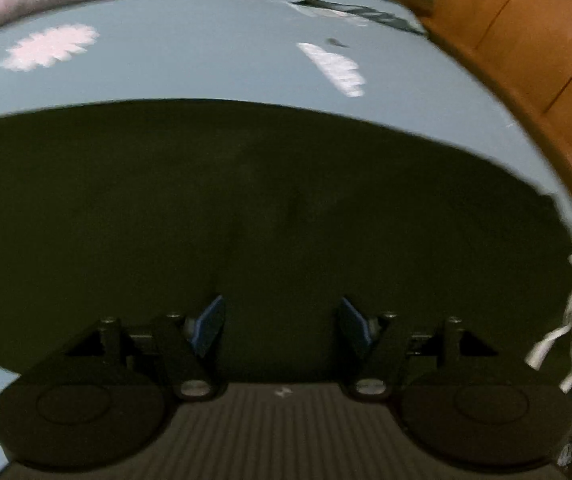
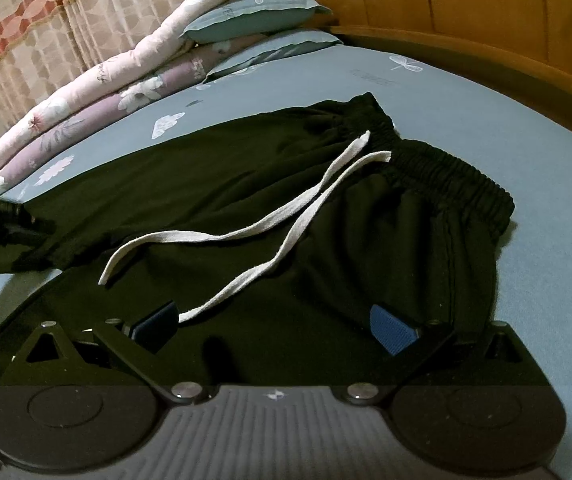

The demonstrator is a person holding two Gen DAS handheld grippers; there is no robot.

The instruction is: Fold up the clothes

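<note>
Both tongs spread, left gripper [image 1: 282, 326] and right gripper [image 2: 274, 326] over black shorts [image 2: 326, 216]; we risk snagging drawstring [image 2: 246, 236].

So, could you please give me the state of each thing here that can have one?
shorts: spread flat on the bed, not folded yet.
drawstring: untied, loose ends lying across the shorts.
left gripper: open, over the shorts, nothing between its fingers.
right gripper: open, over the shorts.
pillows: stacked at the headboard.
</note>
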